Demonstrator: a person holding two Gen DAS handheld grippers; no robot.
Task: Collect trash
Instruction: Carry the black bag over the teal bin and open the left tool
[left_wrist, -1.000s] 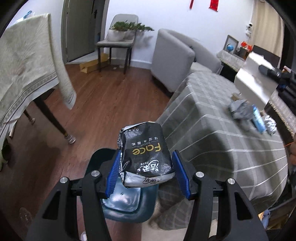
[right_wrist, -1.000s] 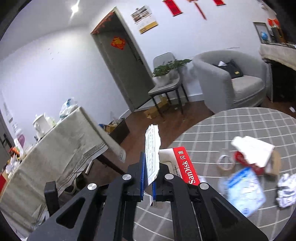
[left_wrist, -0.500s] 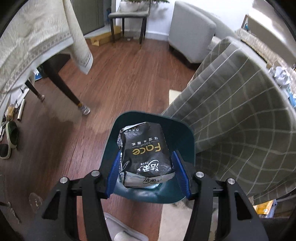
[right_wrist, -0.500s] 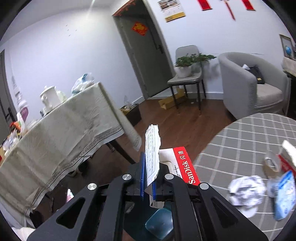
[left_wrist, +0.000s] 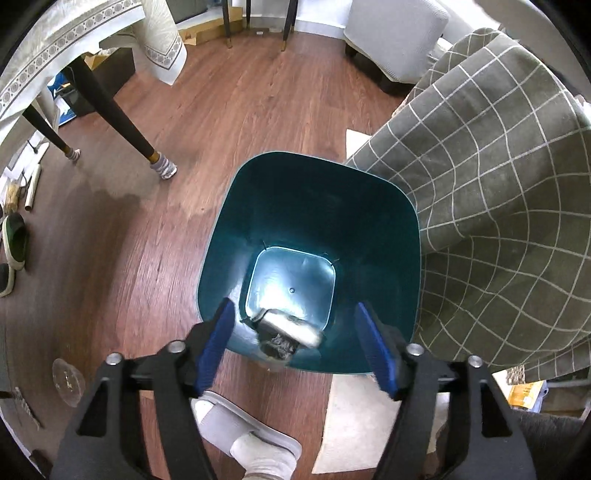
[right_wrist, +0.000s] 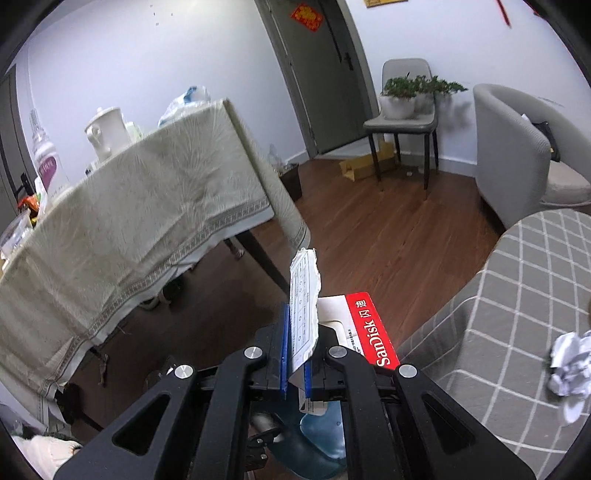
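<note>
In the left wrist view a teal trash bin (left_wrist: 258, 177) stands on the wooden floor by the checked tablecloth (left_wrist: 498, 166). My left gripper (left_wrist: 295, 343) is open above the bin's near rim. The black tissue pack (left_wrist: 286, 332) is blurred, inside the bin near its near wall. In the right wrist view my right gripper (right_wrist: 297, 350) is shut on a red and white SanDisk card package (right_wrist: 365, 328) with a torn white label. The bin (right_wrist: 325, 435) shows just below those fingers.
A dining table with a beige cloth (right_wrist: 129, 229) and its dark legs (left_wrist: 110, 110) stands left of the bin. A foot in a grey slipper (left_wrist: 251, 443) is below the left gripper. Crumpled white paper (right_wrist: 569, 362) lies on the checked table. A grey armchair (right_wrist: 517, 155) stands farther back.
My left gripper has opened and let go of the tissue pack, which has dropped into the bin. Both grippers have swung further over the bin; the right still holds its package.
</note>
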